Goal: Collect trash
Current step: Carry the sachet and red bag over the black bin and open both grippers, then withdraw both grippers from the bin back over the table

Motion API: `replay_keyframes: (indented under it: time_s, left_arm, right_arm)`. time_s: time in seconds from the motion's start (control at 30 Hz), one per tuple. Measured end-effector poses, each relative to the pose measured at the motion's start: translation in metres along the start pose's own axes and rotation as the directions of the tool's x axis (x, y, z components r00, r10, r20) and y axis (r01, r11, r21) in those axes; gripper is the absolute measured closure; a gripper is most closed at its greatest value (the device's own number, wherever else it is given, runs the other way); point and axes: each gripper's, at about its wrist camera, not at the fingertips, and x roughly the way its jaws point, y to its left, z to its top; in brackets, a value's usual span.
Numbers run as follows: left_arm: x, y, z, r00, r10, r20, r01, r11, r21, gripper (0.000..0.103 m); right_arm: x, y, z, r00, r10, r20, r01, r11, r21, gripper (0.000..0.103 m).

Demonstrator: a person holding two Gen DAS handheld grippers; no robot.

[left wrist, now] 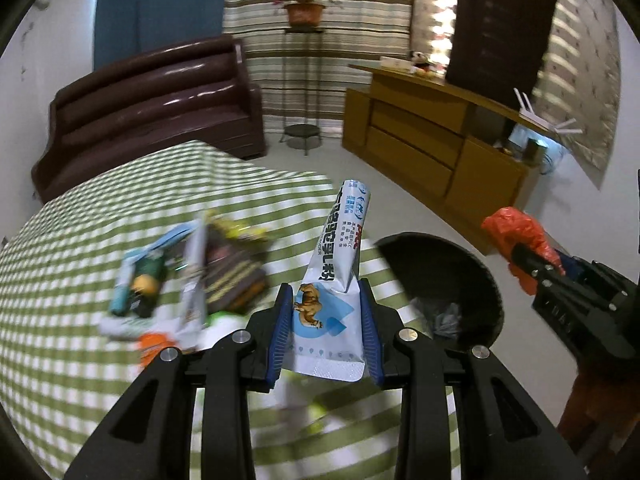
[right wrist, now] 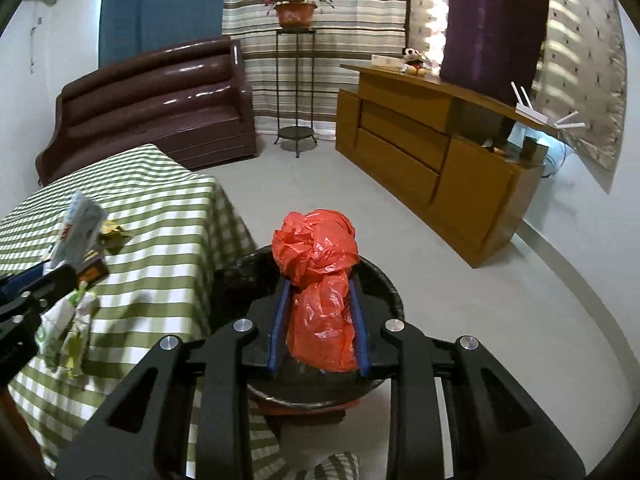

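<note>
My left gripper [left wrist: 326,312] is clamped on a glossy white-and-blue foil sachet [left wrist: 332,280], its ridged blue rubber pads [left wrist: 280,328] pressing the flat, crimp-sealed base from both sides. The sachet stands nearly upright and pinches to a creased neck partway up, then rises as a narrower strip toward 12 o'clock, printed with dark characters and a brown animal.

My right gripper [right wrist: 318,324] is closed around a crumpled red plastic bag [right wrist: 316,280]: thin, shiny film full of sharp wrinkles, bunched into a knobby ball above the pads and a looser column between them. It hangs directly over the round black bin [right wrist: 384,280], whose lining looks like crinkled dark film. In the left view that bin [left wrist: 440,272] sits at 3 o'clock from the sachet, just off the table's edge, with grey crumpled stuff inside.

The table is covered in a soft green-and-white gingham cloth [left wrist: 80,360] that drapes over the corner. At 9 o'clock from the sachet lies a blurred heap of wrappers [left wrist: 180,280]: flat foil packets, one dark brown with yellow bands, one pale blue. From the right view a limp green-and-white wrapper [right wrist: 70,328] lies on the cloth near the left tool.

Beyond, a padded maroon leather sofa [right wrist: 160,100], a boxy wooden cabinet [right wrist: 420,160] and a thin metal stand with a terracotta pot [right wrist: 295,14].
</note>
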Motion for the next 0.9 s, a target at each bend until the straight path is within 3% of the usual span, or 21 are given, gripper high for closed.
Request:
replay_keyframes:
  time_s: [0.3,0.53,0.7,0.87,0.9]
  left_arm:
    - [0.051,-0.045,0.013,0.998,-0.025,-0.050,0.028,0.997,0.076,0.070]
    - [0.082,-0.058,0.012,0.994,-0.017,-0.105,0.027,0.995,0.092,0.068]
    - [0.089,-0.056,0.013,0.991,-0.020,-0.129,0.029,0.997,0.074,0.051]
    - [0.085,-0.052,0.013,0.991,-0.022,-0.132,0.031,0.997,0.064,0.050]
    - [0.082,-0.050,0.013,0.991,-0.023,-0.130,0.031,0.998,0.058,0.050]
  right_arm:
    - [0.023,-0.022,-0.001,1.000,-0.002,-0.017,0.003,0.999,0.035,0.077]
    - [0.047,-0.028,0.000,0.999,0.010,-0.046,-0.008,0.998,0.057,0.074]
    - [0.052,-0.032,-0.006,0.998,0.006,-0.062,-0.001,0.997,0.072,0.062]
    - [0.045,-0.038,-0.005,0.998,-0.008,-0.059,0.014,0.995,0.099,0.053]
    - [0.044,-0.040,-0.003,0.998,-0.012,-0.055,0.017,0.995,0.102,0.047]
